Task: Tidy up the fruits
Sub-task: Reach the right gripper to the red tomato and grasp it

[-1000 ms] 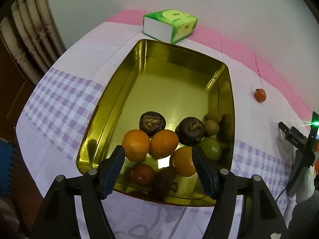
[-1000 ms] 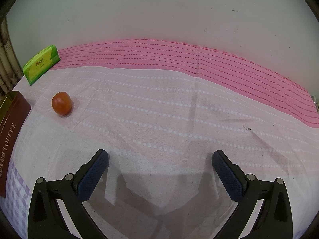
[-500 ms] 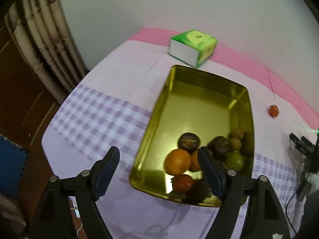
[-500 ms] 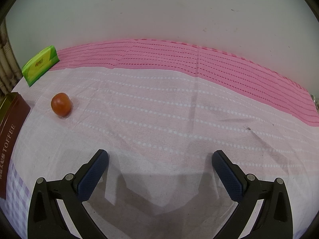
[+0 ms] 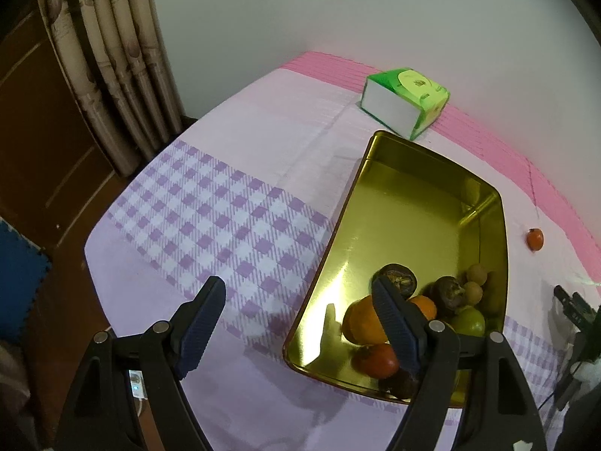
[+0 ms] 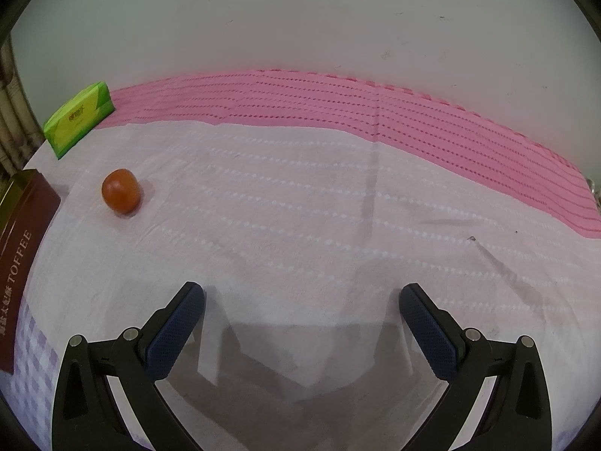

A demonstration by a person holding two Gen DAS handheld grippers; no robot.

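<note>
A gold tin (image 5: 413, 203) lies on the cloth and holds several fruits at its near end. Among them are oranges (image 5: 362, 323), a red tomato (image 5: 377, 360), a green fruit (image 5: 467, 321), two dark wrinkled fruits (image 5: 449, 293) and small brown ones (image 5: 477, 274). My left gripper (image 5: 296, 285) is open and empty, above the checked cloth at the tin's left rim. Its right finger overlaps the fruit pile in the picture. One loose tomato (image 6: 121, 190) sits on the pale cloth beyond the tin (image 6: 22, 240). My right gripper (image 6: 300, 300) hangs open and empty, well to the right of that tomato (image 5: 535, 239).
A green tissue pack (image 5: 405, 107) lies behind the tin near the wall, and the right wrist view has the tissue pack (image 6: 79, 118) at far left. The table's left edge drops to a brown floor, with curtains (image 5: 124, 56) and a blue mat (image 5: 18, 274). Pink cloth (image 6: 413, 120) runs along the wall.
The left gripper has drawn back and swung left off the tin, so the tin now sits to its right. Its jaws stand a little wider. The right gripper has not moved.
</note>
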